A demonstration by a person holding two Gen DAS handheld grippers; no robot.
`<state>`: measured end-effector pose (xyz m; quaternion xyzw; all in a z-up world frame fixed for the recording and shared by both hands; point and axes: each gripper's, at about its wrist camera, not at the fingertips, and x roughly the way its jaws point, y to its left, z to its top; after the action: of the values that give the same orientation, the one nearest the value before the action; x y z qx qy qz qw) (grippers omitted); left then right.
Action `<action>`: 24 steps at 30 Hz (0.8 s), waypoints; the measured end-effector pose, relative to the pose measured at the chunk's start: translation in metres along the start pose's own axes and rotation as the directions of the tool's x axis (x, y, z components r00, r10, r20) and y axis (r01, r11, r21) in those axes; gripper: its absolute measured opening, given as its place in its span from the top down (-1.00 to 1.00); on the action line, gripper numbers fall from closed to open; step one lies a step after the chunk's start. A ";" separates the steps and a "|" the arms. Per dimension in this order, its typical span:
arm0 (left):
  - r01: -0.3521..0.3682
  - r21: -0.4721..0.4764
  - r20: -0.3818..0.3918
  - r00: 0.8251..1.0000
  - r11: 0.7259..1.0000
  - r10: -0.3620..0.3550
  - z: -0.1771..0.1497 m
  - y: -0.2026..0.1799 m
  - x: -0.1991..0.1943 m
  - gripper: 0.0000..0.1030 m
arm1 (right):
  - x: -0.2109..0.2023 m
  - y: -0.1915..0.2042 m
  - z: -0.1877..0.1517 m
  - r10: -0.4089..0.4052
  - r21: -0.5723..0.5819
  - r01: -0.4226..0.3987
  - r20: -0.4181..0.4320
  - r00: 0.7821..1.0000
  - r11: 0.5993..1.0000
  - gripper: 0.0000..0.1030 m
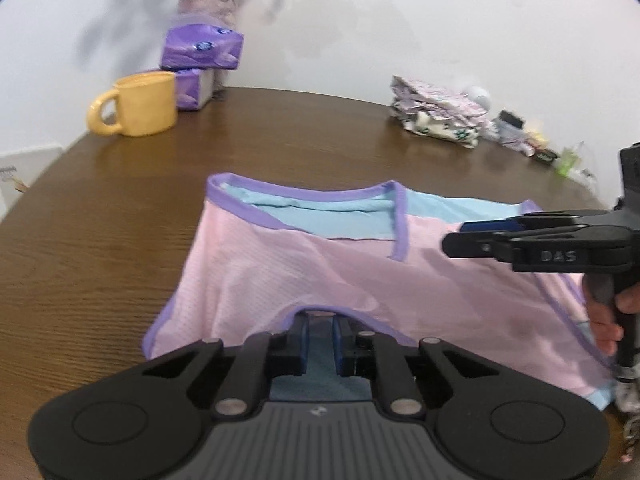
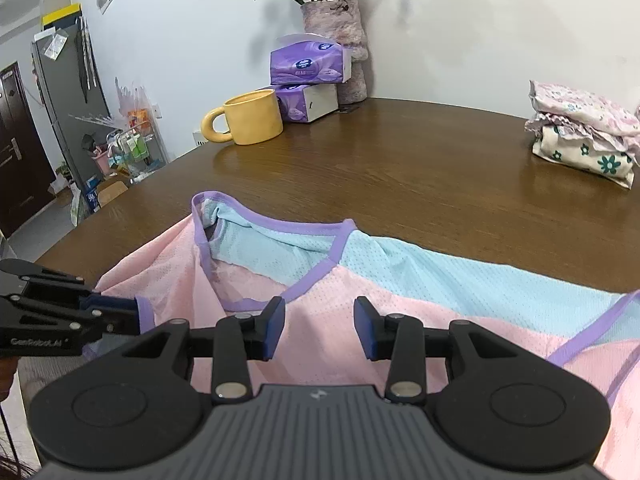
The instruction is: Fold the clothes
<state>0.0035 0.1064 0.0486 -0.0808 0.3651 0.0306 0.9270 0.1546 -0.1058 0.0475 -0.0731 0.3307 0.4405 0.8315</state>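
The pink-and-blue top (image 1: 304, 264) lies low centre on the bench (image 2: 400, 168), partly doubled, blue layer showing; left tool (image 1: 320, 334) clamps its purple hem, right tool (image 2: 320, 328) hovers apart; folded clothes (image 2: 584, 136) sit upper right; folds likely remain.

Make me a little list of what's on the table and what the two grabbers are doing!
Garment: pink and blue top with purple trim, spread on the wooden table
Left hand-held gripper: shut on the top's purple edge
Right hand-held gripper: open, over the pink cloth
Far left: yellow mug, purple tissue packs, vase
Far right: folded clothes pile
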 end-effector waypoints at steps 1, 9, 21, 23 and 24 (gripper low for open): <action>-0.016 0.011 0.001 1.000 1.000 0.016 0.000 -0.002 0.000 0.64 | 0.000 -0.001 -0.001 0.004 0.006 -0.004 0.001 1.000 1.000 0.26; -0.094 0.076 -0.014 0.995 0.993 0.096 0.003 -0.014 0.004 0.37 | -0.004 -0.008 -0.005 0.017 0.022 -0.017 0.012 1.000 1.000 0.26; -0.144 0.234 -0.072 0.984 0.961 0.165 0.000 -0.028 -0.006 0.82 | 0.000 -0.013 -0.011 -0.021 0.028 0.021 0.001 1.000 0.999 0.26; -0.141 0.228 -0.065 0.985 0.963 0.160 0.000 -0.028 -0.007 0.81 | 0.002 -0.014 -0.011 -0.031 0.027 0.031 -0.001 1.000 0.999 0.26; -0.140 0.224 -0.062 0.986 0.964 0.157 0.001 -0.028 -0.008 0.81 | 0.002 -0.014 -0.012 -0.037 0.025 0.037 0.000 0.999 0.999 0.26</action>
<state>0.0014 0.0788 0.0581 0.0484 0.4078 0.0563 0.9101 0.1606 -0.1177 0.0352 -0.0688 0.3344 0.4208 0.8405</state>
